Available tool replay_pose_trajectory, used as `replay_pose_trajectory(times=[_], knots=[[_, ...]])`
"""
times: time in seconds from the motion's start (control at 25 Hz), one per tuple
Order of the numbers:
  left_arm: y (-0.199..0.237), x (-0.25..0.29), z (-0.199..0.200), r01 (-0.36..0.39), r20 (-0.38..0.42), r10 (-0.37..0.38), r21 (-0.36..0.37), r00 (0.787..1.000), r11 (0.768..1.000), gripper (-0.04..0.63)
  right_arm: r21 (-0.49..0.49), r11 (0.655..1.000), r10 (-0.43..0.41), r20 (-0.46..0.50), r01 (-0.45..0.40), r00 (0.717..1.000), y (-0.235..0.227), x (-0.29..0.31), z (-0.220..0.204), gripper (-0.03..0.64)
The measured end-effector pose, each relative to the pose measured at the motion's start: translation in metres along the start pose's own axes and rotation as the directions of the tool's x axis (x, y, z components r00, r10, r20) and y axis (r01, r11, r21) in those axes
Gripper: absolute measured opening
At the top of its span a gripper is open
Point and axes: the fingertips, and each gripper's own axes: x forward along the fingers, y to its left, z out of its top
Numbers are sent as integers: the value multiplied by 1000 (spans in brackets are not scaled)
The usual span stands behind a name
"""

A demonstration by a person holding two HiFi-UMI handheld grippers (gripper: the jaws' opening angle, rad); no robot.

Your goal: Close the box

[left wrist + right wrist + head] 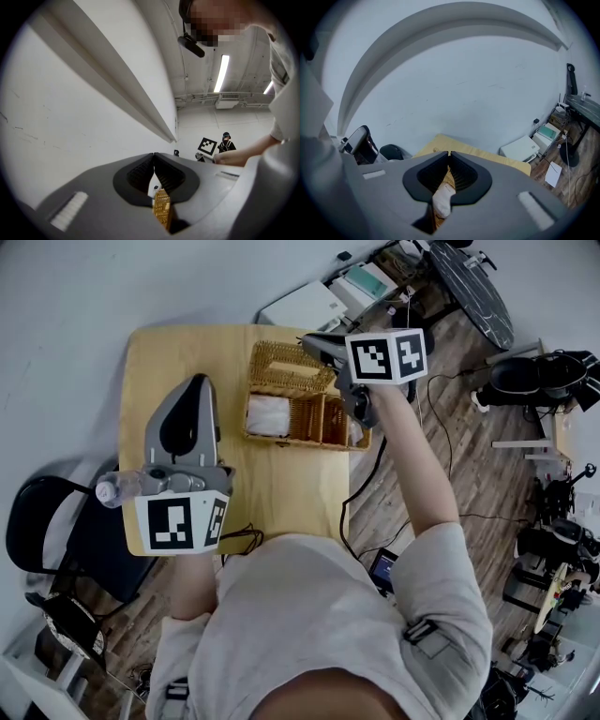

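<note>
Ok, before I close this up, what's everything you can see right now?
table: one, light yellow wood, centre.
wicker box: one, tan, on the table, open, with compartments.
lid: one, tan wicker, raised at the box's far side.
white cloth: one, in the box's left compartment.
plastic bottle: one, clear, at the table's left edge.
chair: one, black, left of the table.
office machines: two, white, on the floor beyond the table.
left gripper: grey, jaws together, left of the box.
right gripper: grey, jaws together, above the box's right end.
</note>
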Motion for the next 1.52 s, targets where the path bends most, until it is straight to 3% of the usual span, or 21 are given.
replay_pose_trajectory(times=[1.08, 1.52], knots=[[-7, -22, 20, -26, 27, 26, 26, 999, 999, 58, -49, 993, 105, 24, -104, 994, 66, -32, -82, 20], [-15, -22, 14, -17, 7, 17, 29, 1000, 999, 58, 7, 991, 134, 8, -134, 991, 75, -23, -127, 20]])
